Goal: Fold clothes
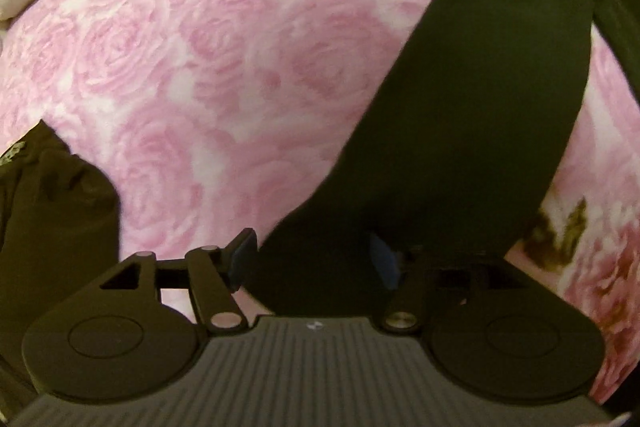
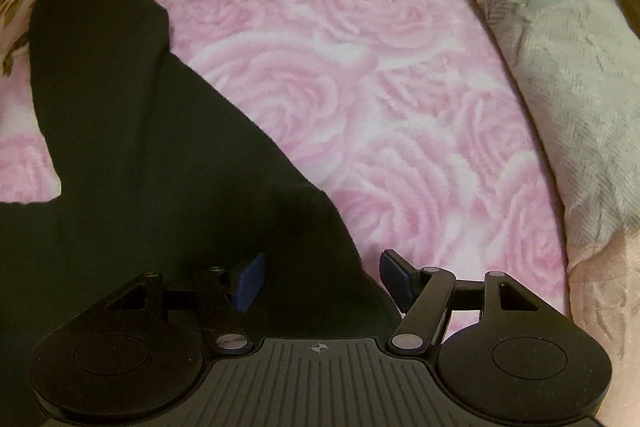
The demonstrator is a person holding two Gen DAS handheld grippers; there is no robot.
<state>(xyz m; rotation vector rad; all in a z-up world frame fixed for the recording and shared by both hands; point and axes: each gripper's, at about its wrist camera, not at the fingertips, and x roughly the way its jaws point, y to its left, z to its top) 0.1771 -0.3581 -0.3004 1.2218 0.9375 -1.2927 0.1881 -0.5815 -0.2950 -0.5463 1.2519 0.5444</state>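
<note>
Black garment (image 1: 480, 115) cut off by frame edges, left gripper's (image 1: 312, 259) right pad partly buried (dark cloth)
</note>
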